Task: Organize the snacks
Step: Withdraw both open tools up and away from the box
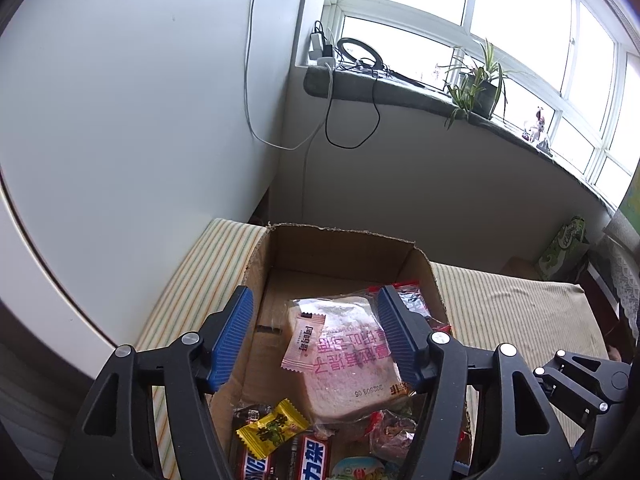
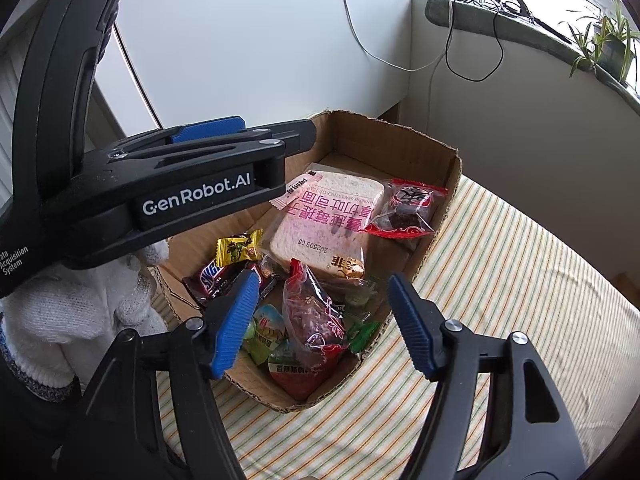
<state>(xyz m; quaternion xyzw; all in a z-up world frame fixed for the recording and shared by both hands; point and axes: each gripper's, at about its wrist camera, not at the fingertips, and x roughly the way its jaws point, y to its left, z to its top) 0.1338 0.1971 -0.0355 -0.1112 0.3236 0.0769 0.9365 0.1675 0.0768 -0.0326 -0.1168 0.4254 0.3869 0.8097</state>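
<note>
Both hand-held grippers, left [image 1: 316,336] and right [image 2: 324,320], hang wide and empty over the snack-filled cardboard box [image 2: 400,140]. Packing looks nearly finished. Next, I'd guess, comes tidying the bread packet [image 2: 320,220] just ahead of them.

Snacks [image 2: 320,236] lie in box [image 2: 436,208] on cloth [image 2: 500,280].

bright daylight, strong fisheye warp

the white-framed bay window [image 1: 520,20] blows out to pure white; straight edges bow near dark vignetted corners, and soft shadow fills the brown cardboard box [image 2: 400,148].
</note>
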